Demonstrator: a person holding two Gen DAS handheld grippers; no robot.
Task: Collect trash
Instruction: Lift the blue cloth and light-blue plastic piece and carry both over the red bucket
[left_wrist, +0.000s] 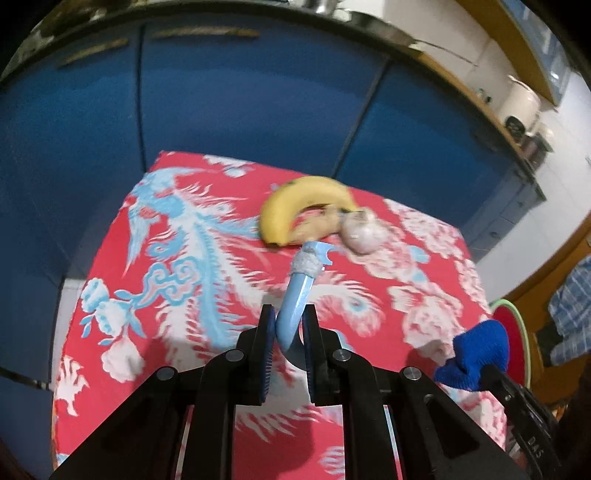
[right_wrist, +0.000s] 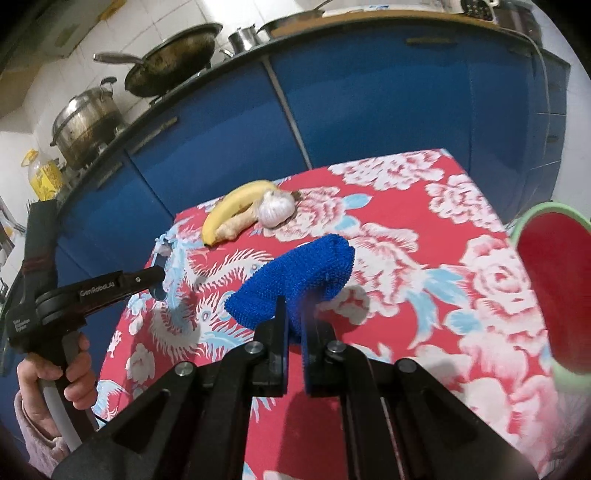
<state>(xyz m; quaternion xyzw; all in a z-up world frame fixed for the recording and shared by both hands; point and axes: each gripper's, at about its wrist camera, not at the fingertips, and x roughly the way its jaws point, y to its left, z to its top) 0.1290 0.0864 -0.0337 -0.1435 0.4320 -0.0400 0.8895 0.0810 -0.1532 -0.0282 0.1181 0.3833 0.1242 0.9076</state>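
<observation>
Blue knitted piece (right_wrist: 295, 273) pinched in right gripper (right_wrist: 293, 325), above red cloth (right_wrist: 424, 236) | light blue hook (left_wrist: 295, 295) clamped in left gripper (left_wrist: 290, 332) | banana (left_wrist: 295, 203), garlic (right_wrist: 275, 208) beyond.

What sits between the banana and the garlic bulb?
A ginger piece lies between the banana and garlic bulb, touching both; clearest in the right wrist view.

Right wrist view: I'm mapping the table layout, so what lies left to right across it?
Yellow banana → white garlic bulb → blue knitted cloth held in the right gripper → green-rimmed red basin.
</observation>
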